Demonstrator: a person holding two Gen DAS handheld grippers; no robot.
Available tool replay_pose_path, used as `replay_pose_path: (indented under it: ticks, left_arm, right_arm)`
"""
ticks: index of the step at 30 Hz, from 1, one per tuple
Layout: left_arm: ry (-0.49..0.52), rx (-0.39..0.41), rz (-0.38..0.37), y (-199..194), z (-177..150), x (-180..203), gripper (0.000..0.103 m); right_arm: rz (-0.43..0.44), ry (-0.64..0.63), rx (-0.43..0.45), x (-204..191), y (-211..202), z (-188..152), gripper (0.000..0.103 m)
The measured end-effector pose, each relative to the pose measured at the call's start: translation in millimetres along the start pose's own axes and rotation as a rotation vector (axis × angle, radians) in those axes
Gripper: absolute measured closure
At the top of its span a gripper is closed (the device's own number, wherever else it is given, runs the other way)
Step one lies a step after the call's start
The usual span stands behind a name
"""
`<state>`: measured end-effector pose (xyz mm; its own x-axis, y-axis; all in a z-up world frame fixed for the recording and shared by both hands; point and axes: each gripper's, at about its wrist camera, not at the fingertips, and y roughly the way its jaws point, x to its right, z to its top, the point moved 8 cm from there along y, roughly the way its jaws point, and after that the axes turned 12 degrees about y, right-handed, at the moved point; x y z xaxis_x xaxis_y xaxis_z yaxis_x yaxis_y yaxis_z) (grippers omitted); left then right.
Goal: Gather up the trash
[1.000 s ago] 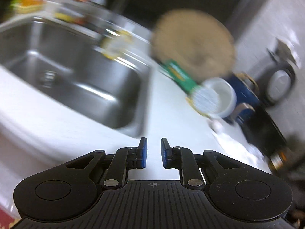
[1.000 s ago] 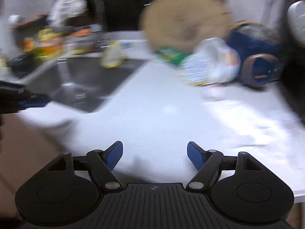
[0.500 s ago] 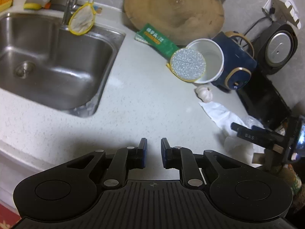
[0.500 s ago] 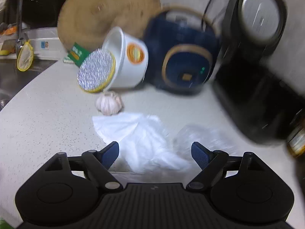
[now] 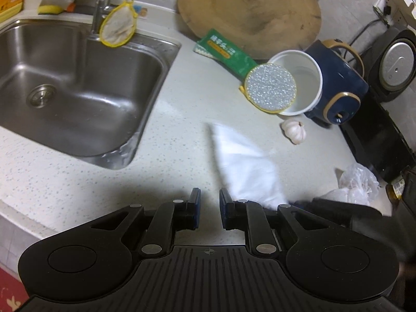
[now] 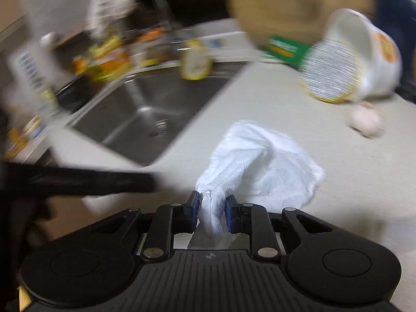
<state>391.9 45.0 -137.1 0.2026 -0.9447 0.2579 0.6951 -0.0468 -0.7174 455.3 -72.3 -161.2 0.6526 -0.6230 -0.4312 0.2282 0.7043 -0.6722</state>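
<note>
— White plastic, thin and crumpled: that is the bag (image 6: 262,163) we see between the blue pads of our right claw (image 6: 212,208); its jaws are closing on a twisted end of it, and the pads press the plastic from both sides.

— And the rest of the bag?

— It fans out ahead of the claw over the speckled desk (image 5: 78,171), between the steel sink (image 5: 78,91) and the garlic bulb (image 5: 293,131); the right wrist view is smeared, so we cannot tell whether the far edge lies on the desk or hangs just above it.

— What of our left claw (image 5: 210,212)?

— Its jaws stand a narrow gap apart with nothing between them; we see bare desk through the gap; the bag sits just ahead and to the right of its tips, apart from them.

— Other trash on the desk?

— A white tub (image 5: 301,80) lies on its side against the navy appliance (image 5: 338,85), its foil lid (image 5: 270,87) peeled and standing at the mouth; a green packet (image 5: 226,52) lies behind it, under the edge of the round wooden board (image 5: 249,13); a clear crumpled wrapper (image 5: 356,182) sits at the right, near the black unit; we cannot tell what it holds.
</note>
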Motion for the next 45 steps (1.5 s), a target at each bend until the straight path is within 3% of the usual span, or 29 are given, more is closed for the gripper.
replay_pose_path:
  ticks: [2, 4, 5, 6, 11, 15, 21, 25, 28, 31, 33, 35, 41, 45]
  left_arm:
    - [0.001, 0.003, -0.007, 2.9, 2.7, 2.8, 0.085]
    - [-0.004, 0.003, -0.005, 6.1, 4.5, 4.3, 0.085]
    - [-0.008, 0.003, -0.002, 7.6, 5.0, 4.1, 0.085]
    - [-0.011, 0.003, 0.003, 9.3, 5.5, 4.0, 0.085]
    - [0.005, -0.003, 0.031, 15.4, 9.8, 8.7, 0.085]
    - [0.073, 0.004, 0.050, 19.4, 16.7, 22.1, 0.085]
    - [0.159, -0.009, 0.048, 32.0, 21.2, 45.7, 0.085]
    - [0.194, -0.026, 0.062, 35.7, 19.0, 50.7, 0.085]
    - [0.198, -0.035, 0.077, 35.4, 17.3, 47.7, 0.085]
    - [0.192, -0.041, 0.096, 34.7, 16.9, 42.8, 0.085]
    - [0.189, -0.041, 0.102, 34.3, 17.3, 41.3, 0.085]
    - [0.187, -0.040, 0.103, 33.9, 17.5, 41.2, 0.085]
    - [0.174, -0.031, 0.092, 34.4, 17.6, 42.5, 0.085]
    - [0.193, 0.008, 0.063, 34.7, 20.3, 51.0, 0.085]
  right_arm:
    - [-0.002, -0.066, 0.012, -11.8, -4.1, -4.0, 0.080]
    - [-0.033, -0.093, 0.032, -10.5, -10.0, -1.3, 0.063]
    - [-0.051, -0.091, 0.048, -5.9, -12.5, 3.3, 0.046]
    - [-0.070, -0.085, 0.071, -1.6, -18.5, 5.9, 0.036]
    - [-0.167, -0.092, 0.144, 24.5, -38.5, 18.5, 0.035]
    - [-0.371, -0.090, 0.230, 65.4, -53.6, 32.6, 0.027]
    - [-0.697, 0.090, 0.341, 163.3, -93.8, 48.8, 0.020]
    - [-0.787, 0.236, 0.367, 220.3, -114.2, 46.2, 0.018]
    - [-0.773, 0.342, 0.348, 246.8, -112.0, 40.3, 0.018]
    - [-0.708, 0.364, 0.338, 245.8, -101.0, 37.6, 0.020]
    - [-0.647, 0.346, 0.313, 233.6, -88.8, 36.5, 0.032]
    - [-0.574, 0.330, 0.282, 216.7, -74.4, 34.7, 0.035]
    - [-0.401, 0.229, 0.215, 150.7, -42.2, 27.2, 0.034]
    - [-0.348, 0.146, 0.176, 120.0, -34.9, 17.7, 0.032]
